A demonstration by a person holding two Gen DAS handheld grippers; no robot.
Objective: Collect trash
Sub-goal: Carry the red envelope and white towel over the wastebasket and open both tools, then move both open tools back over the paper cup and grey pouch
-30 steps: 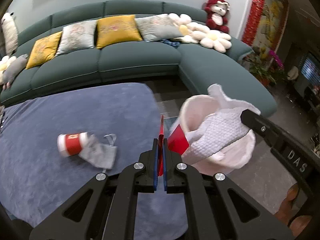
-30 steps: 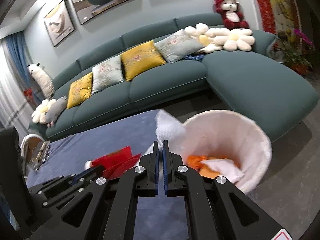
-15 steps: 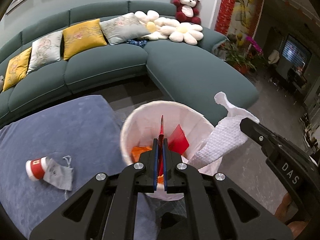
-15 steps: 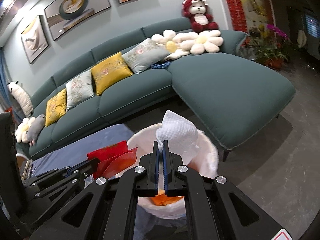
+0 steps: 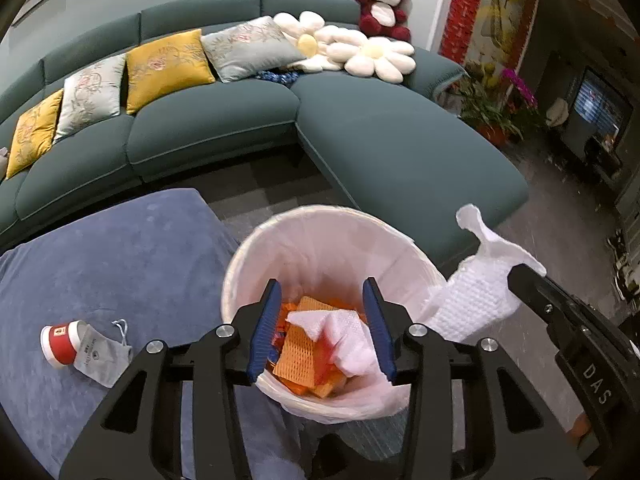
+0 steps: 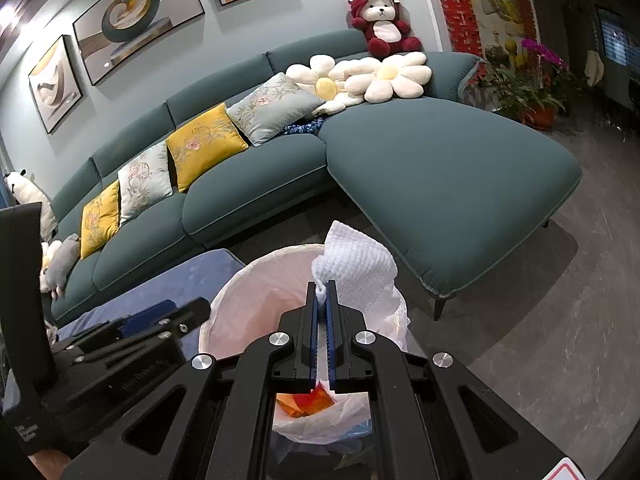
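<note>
A white-lined trash bin (image 5: 320, 224) stands beside the blue table and holds orange scraps, red paper and a tissue (image 5: 344, 340). My left gripper (image 5: 322, 326) is open and empty right above the bin's mouth. My right gripper (image 6: 322, 306) is shut on a white paper towel (image 6: 356, 260), held over the bin's (image 6: 240, 300) right rim; it also shows in the left wrist view (image 5: 476, 292). A red and white paper cup (image 5: 60, 338) lies on its side on the table, next to a grey pouch (image 5: 100, 356).
The blue cloth-covered table (image 5: 112, 264) is at the left. A green sectional sofa (image 5: 360, 136) with cushions curves behind the bin. Potted plants (image 5: 492, 104) stand at the far right on the grey floor.
My left gripper opened over the bin and the red paper it held is now in the bin. My right gripper kept the paper towel and moved nearer the bin's rim.
</note>
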